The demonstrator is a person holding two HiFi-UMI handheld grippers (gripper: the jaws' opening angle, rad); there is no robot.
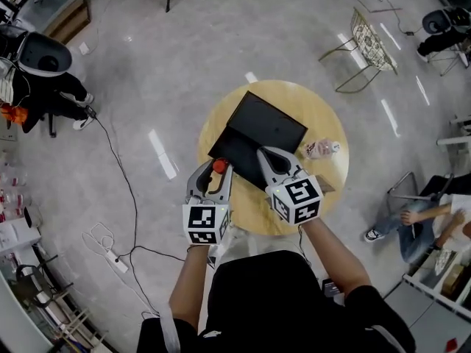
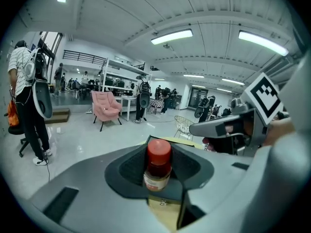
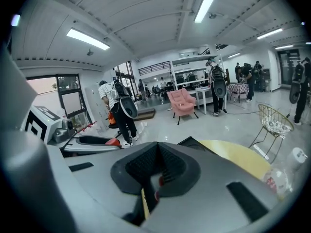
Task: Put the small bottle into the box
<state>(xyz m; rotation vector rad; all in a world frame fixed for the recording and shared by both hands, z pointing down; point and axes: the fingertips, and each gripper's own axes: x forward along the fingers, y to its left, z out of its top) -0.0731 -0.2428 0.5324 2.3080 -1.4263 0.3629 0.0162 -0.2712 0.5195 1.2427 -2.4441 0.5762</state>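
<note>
Grippers, one in each of a person's hands, are seen from above over a round wooden table [image 1: 327, 186]. An open black box [image 1: 268, 123] sits on the table with its lid raised toward the far side.

The left gripper [image 1: 213, 170] holds the small bottle [image 2: 158, 165], a little jar with a red cap and a pale label. Its fingers [image 2: 129, 168] are closed on the bottle's sides, and the cap points out beyond the fingertips. From the head view, the bottle is at the near left corner of the box, just beside it and not yet inside.

The right gripper [image 1: 266, 155] reaches over the near part of the box. Its fingers [image 3: 138, 166] are pressed together with nothing clearly between them, and I cannot tell whether they pinch the box's edge.

A clear plastic bottle [image 1: 321, 148] lies on its side on the table, to the right of the box.

On the grey floor around the table are a wire chair [image 1: 368, 43] and a cable [image 1: 121, 168], and a seated person [image 1: 412, 215] is at the right.
</note>
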